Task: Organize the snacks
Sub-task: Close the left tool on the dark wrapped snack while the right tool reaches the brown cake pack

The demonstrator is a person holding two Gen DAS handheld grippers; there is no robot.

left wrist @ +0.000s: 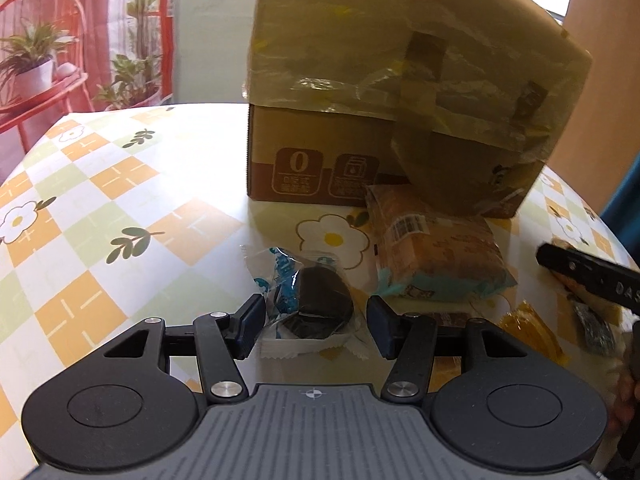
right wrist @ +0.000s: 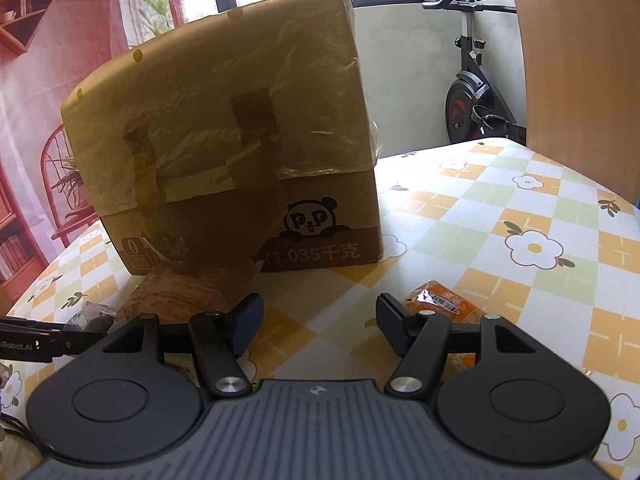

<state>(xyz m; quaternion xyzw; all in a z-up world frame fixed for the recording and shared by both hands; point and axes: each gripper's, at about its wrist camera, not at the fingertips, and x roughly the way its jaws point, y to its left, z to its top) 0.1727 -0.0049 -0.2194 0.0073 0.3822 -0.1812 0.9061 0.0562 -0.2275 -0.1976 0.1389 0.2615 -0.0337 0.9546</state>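
One dark snack (left wrist: 316, 304) lies between left tool (left wrist: 316, 326) fingers

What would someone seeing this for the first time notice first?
The big taped cardboard box at the back of the flowered tablecloth fills both views. In front of it, the left gripper straddles a dark round snack in a clear wrapper, its pads not touching it, with a larger brown snack pack just beyond. The right gripper is open over bare cloth, an orange packet beside its right finger.

Left tongs (left wrist: 316, 330) parted, right tongs (right wrist: 320, 326) parted — both angled downward
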